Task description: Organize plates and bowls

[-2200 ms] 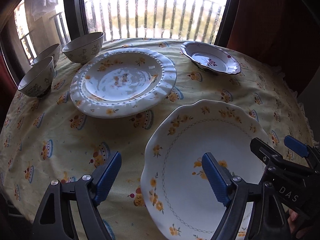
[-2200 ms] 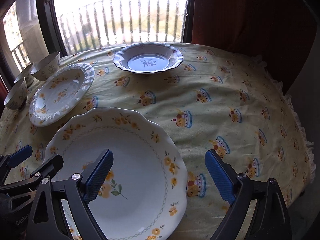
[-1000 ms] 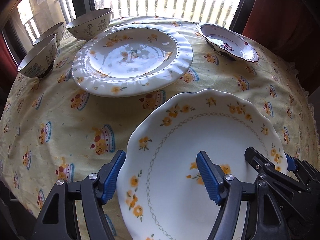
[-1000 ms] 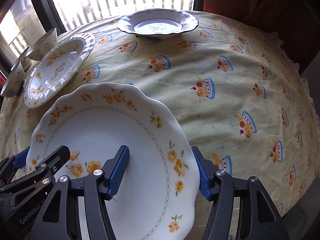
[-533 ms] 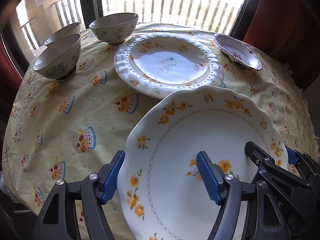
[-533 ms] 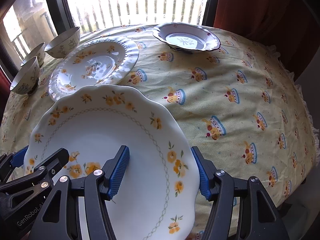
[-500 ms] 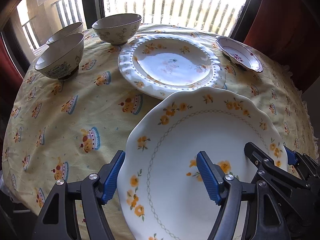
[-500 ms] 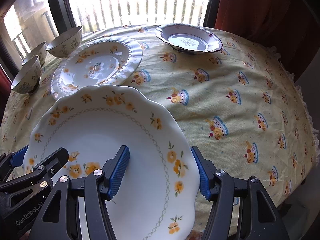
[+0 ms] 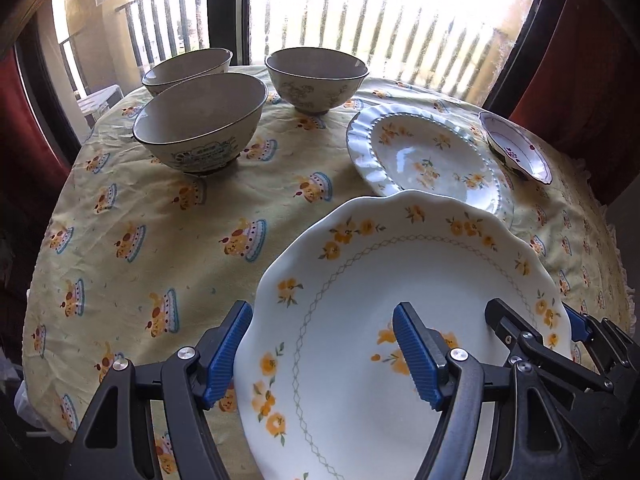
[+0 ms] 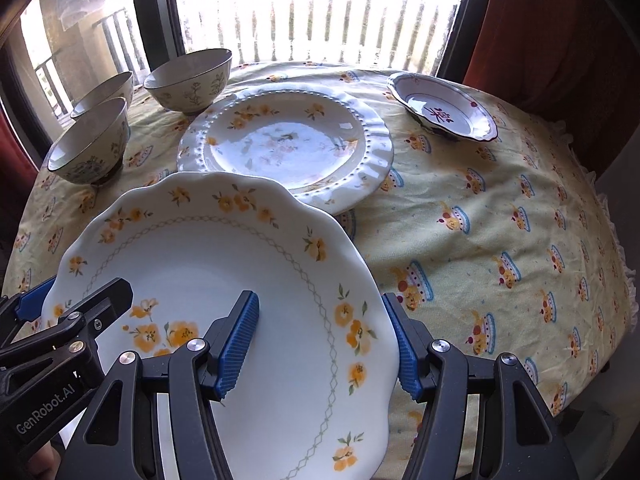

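Note:
A large white scalloped plate with yellow flowers (image 9: 400, 272) (image 10: 208, 248) is held in the air between both grippers. My left gripper (image 9: 320, 352) is shut on its left rim. My right gripper (image 10: 324, 348) is shut on its right rim. The plate's far edge overlaps a white beaded plate (image 9: 424, 152) (image 10: 288, 140) that lies on the table behind it. A small plate with a dark rim and red flower (image 9: 516, 152) (image 10: 444, 108) sits at the back right. Three grey patterned bowls (image 9: 200, 120) (image 10: 188, 80) stand at the back left.
The round table has a yellow printed cloth (image 9: 160, 220) (image 10: 500, 220). A bright window with railings (image 10: 320, 12) is behind it, and red curtains (image 10: 560, 40) hang at the right.
Both grippers have carried the flowered plate up and toward the back left. The bowls and the beaded plate appear closer.

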`<state>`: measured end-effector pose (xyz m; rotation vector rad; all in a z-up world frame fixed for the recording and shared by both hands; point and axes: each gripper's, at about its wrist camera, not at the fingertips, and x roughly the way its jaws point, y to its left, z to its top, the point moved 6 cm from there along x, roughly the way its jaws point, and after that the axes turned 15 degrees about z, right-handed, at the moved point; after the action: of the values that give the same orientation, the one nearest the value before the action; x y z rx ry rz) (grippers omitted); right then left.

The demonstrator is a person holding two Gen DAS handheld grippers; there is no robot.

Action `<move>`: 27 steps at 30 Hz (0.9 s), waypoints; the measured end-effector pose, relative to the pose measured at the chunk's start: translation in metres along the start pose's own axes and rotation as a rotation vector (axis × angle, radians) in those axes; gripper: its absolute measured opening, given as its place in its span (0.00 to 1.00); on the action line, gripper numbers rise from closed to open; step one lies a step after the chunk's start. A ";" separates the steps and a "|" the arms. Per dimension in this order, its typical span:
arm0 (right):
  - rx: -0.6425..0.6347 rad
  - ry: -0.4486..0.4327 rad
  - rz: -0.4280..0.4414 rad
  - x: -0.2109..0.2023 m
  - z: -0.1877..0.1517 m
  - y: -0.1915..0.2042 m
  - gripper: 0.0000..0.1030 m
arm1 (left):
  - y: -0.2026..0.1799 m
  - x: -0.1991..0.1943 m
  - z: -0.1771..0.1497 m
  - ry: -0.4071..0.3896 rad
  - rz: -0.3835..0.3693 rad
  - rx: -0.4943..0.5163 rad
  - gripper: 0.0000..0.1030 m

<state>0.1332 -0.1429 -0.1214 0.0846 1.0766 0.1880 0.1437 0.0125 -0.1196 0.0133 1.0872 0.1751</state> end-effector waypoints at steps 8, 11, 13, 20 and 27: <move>0.005 0.009 0.030 0.023 0.007 0.040 0.63 | 0.038 0.015 0.006 0.007 0.027 0.001 0.71; 0.015 0.019 0.043 0.031 0.009 0.050 0.63 | 0.049 0.021 0.010 0.007 0.041 0.010 0.71; 0.028 0.017 0.058 0.035 0.011 0.056 0.63 | 0.056 0.027 0.011 0.012 0.042 0.014 0.71; 0.047 0.056 0.090 0.058 0.010 0.078 0.63 | 0.077 0.057 0.003 0.097 0.064 0.014 0.69; 0.071 0.085 0.080 0.065 0.001 0.076 0.62 | 0.075 0.059 -0.001 0.077 0.050 0.036 0.73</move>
<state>0.1555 -0.0557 -0.1646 0.1855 1.1657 0.2269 0.1595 0.0952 -0.1648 0.0672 1.1670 0.2025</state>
